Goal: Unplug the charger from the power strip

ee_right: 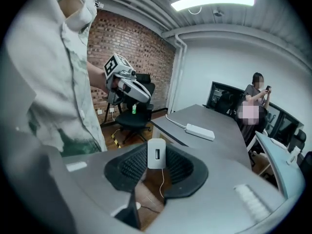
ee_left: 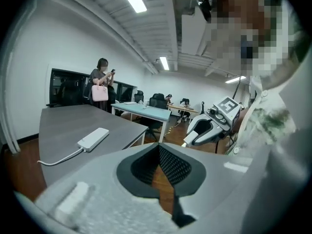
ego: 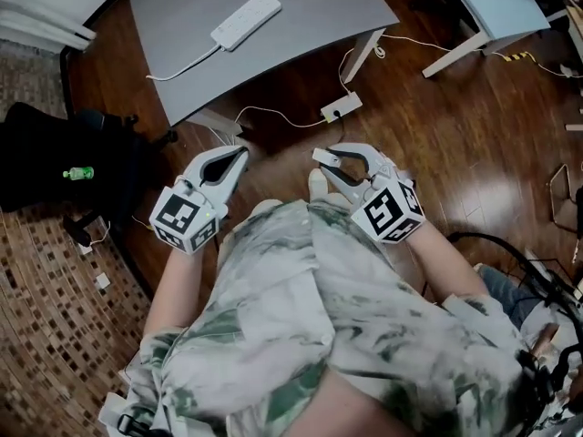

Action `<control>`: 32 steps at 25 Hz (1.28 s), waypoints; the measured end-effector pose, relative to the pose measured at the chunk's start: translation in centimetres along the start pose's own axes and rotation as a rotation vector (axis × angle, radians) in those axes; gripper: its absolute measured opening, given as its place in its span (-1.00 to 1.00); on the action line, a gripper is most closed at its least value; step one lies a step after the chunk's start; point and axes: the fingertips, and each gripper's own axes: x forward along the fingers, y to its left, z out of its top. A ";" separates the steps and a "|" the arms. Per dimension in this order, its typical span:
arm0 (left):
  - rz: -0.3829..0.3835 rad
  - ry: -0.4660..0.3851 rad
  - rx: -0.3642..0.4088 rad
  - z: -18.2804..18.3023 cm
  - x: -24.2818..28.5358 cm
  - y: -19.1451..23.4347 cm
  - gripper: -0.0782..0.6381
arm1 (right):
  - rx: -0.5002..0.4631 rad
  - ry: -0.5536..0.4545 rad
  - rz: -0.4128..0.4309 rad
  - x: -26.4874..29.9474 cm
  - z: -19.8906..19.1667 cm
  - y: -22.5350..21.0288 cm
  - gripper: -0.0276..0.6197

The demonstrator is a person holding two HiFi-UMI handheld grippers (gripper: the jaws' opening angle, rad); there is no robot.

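Note:
The white power strip (ego: pixel 246 21) lies on the grey table (ego: pixel 301 7), its cord trailing off the near edge; it also shows in the left gripper view as the power strip (ee_left: pixel 93 138) and in the right gripper view as the power strip (ee_right: pixel 200 131). Both grippers are held close to the person's chest, well short of the table. My right gripper (ego: pixel 330 164) is shut on a small white charger (ee_right: pixel 156 154) whose USB port faces the camera. The charger (ego: pixel 323 156) is clear of the strip. My left gripper (ego: pixel 242 153) is shut and holds nothing.
A second small power strip (ego: pixel 342 107) with cables lies on the wood floor under the table. A black office chair (ego: pixel 55 167) with a green bottle (ego: pixel 78 173) stands at left. A pale table (ego: pixel 492 3) is at the far right. A person (ee_left: pixel 101 84) stands beyond the table.

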 end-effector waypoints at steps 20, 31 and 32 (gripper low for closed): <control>-0.196 -0.089 0.070 -10.4 -19.7 -13.4 -0.77 | 0.077 -0.031 -0.145 -4.2 7.6 26.6 -0.58; -0.134 -0.178 0.058 -13.0 -22.4 -25.7 -0.77 | 0.040 -0.058 -0.167 -15.0 2.1 37.2 -0.58; -0.139 -0.176 0.051 -13.5 -22.5 -27.1 -0.77 | 0.061 -0.054 -0.176 -16.1 1.2 38.0 -0.58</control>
